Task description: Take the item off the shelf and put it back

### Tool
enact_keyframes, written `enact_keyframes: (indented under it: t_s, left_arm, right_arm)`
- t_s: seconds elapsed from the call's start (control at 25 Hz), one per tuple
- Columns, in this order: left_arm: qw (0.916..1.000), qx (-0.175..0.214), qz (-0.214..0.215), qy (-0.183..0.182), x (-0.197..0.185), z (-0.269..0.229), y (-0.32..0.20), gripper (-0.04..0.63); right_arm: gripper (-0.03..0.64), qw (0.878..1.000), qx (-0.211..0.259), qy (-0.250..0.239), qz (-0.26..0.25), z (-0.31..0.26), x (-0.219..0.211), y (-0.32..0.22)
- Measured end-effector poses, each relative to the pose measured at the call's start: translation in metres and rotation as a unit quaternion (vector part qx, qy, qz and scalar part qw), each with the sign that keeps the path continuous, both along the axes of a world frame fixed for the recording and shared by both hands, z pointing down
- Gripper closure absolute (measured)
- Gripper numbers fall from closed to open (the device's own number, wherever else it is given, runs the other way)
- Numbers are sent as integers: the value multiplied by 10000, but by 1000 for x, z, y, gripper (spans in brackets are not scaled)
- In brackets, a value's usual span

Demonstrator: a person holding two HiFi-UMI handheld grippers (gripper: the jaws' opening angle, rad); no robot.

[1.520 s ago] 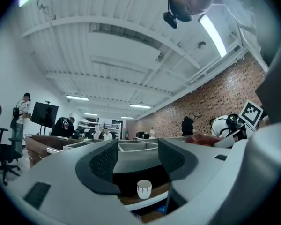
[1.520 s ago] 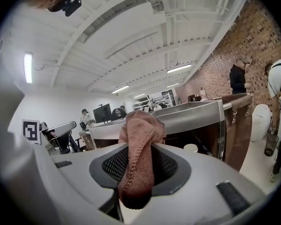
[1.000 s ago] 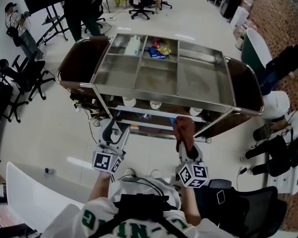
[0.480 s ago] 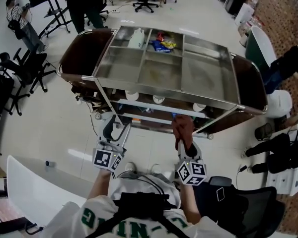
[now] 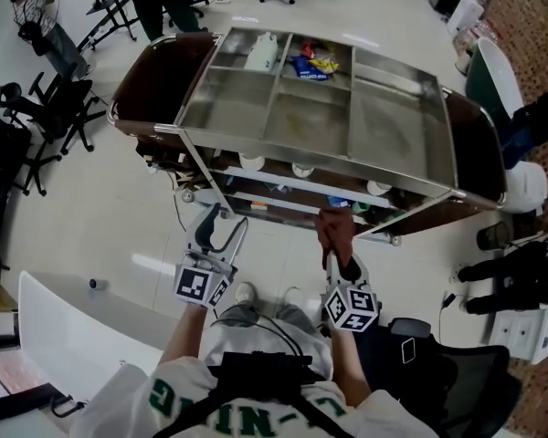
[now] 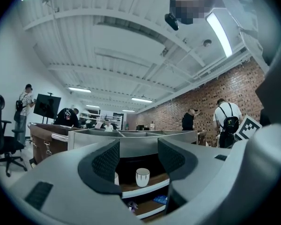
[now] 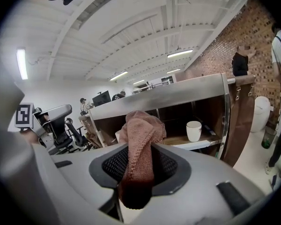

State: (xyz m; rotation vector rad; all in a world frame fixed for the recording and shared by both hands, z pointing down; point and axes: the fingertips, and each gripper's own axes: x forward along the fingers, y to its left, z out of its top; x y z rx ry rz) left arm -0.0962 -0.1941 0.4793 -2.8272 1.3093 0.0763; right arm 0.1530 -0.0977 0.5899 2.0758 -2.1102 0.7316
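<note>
My right gripper (image 5: pixel 337 245) is shut on a reddish-brown knitted cloth (image 5: pixel 336 231), which bunches up above the jaws in the right gripper view (image 7: pixel 139 139). It is held just in front of the steel shelf cart (image 5: pixel 194 140), level with the middle shelf. A white cup (image 7: pixel 193 131) stands on that shelf to the right of the cloth. My left gripper (image 5: pixel 221 234) hangs open and empty to the left, its jaws (image 6: pixel 138 159) framing another white cup (image 6: pixel 142 177) on the shelf.
The cart's top tray holds a white bottle (image 5: pixel 261 55) and snack packets (image 5: pixel 312 66). Office chairs (image 5: pixel 36 117) stand to the left. People stand beyond the cart (image 6: pixel 227 122). A dark chair and bags (image 5: pixel 521 281) sit at the right.
The view has shifted so the cart sits lower and closer to both grippers. The right gripper keeps its hold on the cloth; the left stays open.
</note>
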Motion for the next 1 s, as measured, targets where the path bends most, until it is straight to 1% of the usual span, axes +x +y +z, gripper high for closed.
enact_keyframes:
  t_s: [0.12,0.28,0.48,0.6,0.76,0.88,1.0]
  left_arm:
    - [9999,-92,11,-58,1,6,-4,350]
    - [9995,-301,18,-16,8,6,-10,350]
    - [9993,-347,43,-132,14,24,-19,350]
    - [9990,-443,23,29,23,35,-26,350]
    - [9999,-104,-52,-55,21,102,-42,350]
    - [10000,-16,28,14,33,154,-49,350]
    - [9999,37,96,73,42,208,-55,351]
  right_arm:
    - [478,9998,-206,-72,1,20,-2,-4]
    - [478,9990,-433,-90,-72,42,-5,-11]
    - [477,9979,-628,9,-138,73,-1,-24]
    - [477,9973,-705,101,-180,111,0,-32]
    - [477,9978,-640,119,-136,192,2,-51]
    - [477,9981,-613,32,30,265,10,-70]
    - [477,9980,-608,81,168,333,19,-93]
